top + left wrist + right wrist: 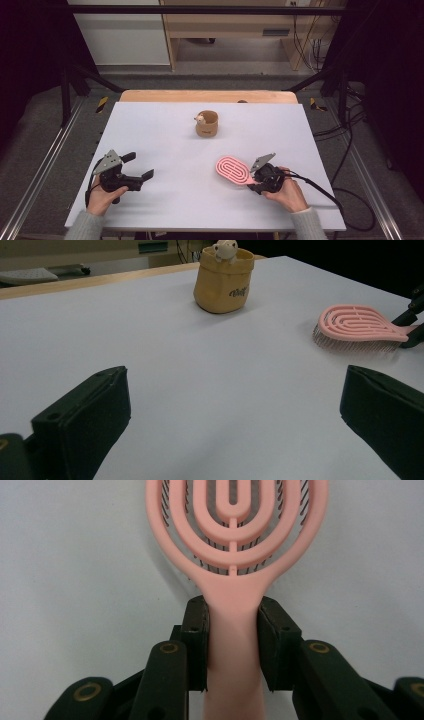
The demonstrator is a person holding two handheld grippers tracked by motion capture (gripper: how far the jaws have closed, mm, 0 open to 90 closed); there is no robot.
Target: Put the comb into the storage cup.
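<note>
My right gripper (233, 625) has its jaws pressed on either side of the handle of the pink hairbrush (232, 170), just below the neck where the oval head begins; that narrow part suits the pads better than the wide slotted head would. The brush lies bristles down on the white table (165, 125), its head angled away from my right hand (289, 193) (so the handle comes to me first). My left gripper (142, 167) stands wide open with nothing between its jaws, resting well to the left of the brush, out of the way. Beyond the brush, toward the far edge, sits a small tan pot (207, 124) with a little figure (225, 249) peeking over its rim, a likely place for the brush, I judge.
</note>
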